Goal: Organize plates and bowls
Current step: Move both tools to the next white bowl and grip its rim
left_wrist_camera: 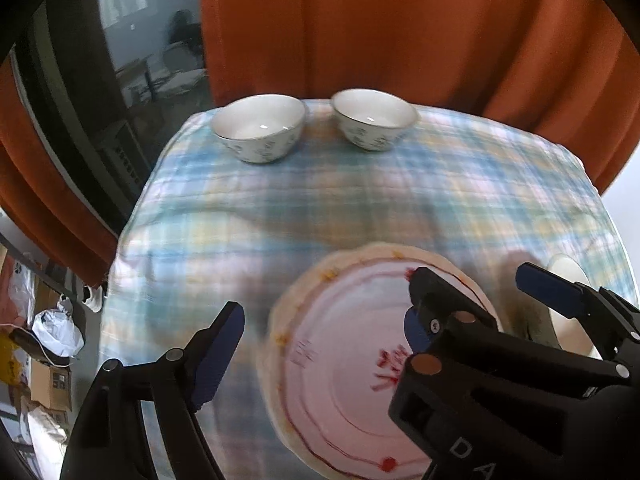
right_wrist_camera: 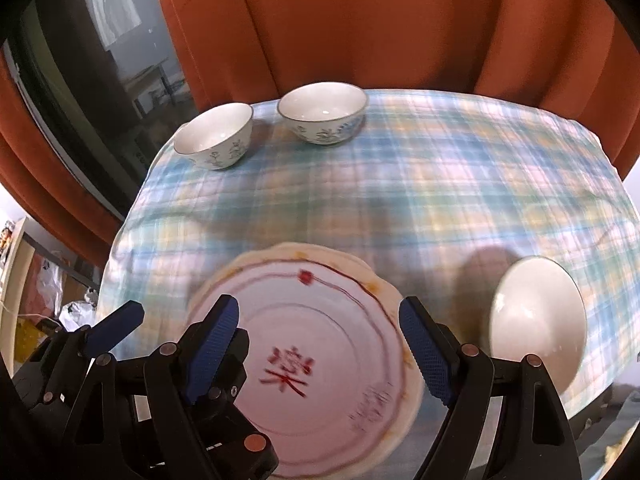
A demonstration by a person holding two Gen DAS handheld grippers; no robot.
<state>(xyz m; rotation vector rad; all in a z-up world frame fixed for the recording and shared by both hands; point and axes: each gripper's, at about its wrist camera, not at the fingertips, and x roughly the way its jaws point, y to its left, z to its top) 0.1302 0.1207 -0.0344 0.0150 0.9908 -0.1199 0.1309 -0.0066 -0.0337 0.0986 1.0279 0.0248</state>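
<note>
A pink plate (left_wrist_camera: 340, 364) with a red character and wavy cream rim lies at the table's near edge; it also shows in the right wrist view (right_wrist_camera: 312, 364). Two white bowls with blue flowers stand at the far left: one (left_wrist_camera: 260, 128) (right_wrist_camera: 216, 136) and another (left_wrist_camera: 372, 120) (right_wrist_camera: 324, 114). A third white bowl (right_wrist_camera: 538, 320) (left_wrist_camera: 568, 304) sits right of the plate. My left gripper (left_wrist_camera: 320, 340) is open over the plate's left part. My right gripper (right_wrist_camera: 324, 348) is open above the plate, and it shows in the left wrist view (left_wrist_camera: 472, 304).
A blue and yellow plaid cloth (right_wrist_camera: 440, 184) covers the table. Orange curtains (right_wrist_camera: 360, 20) hang behind it, with a dark window (left_wrist_camera: 100, 80) at the left. Boxes and bags (left_wrist_camera: 48, 344) lie on the floor at the left.
</note>
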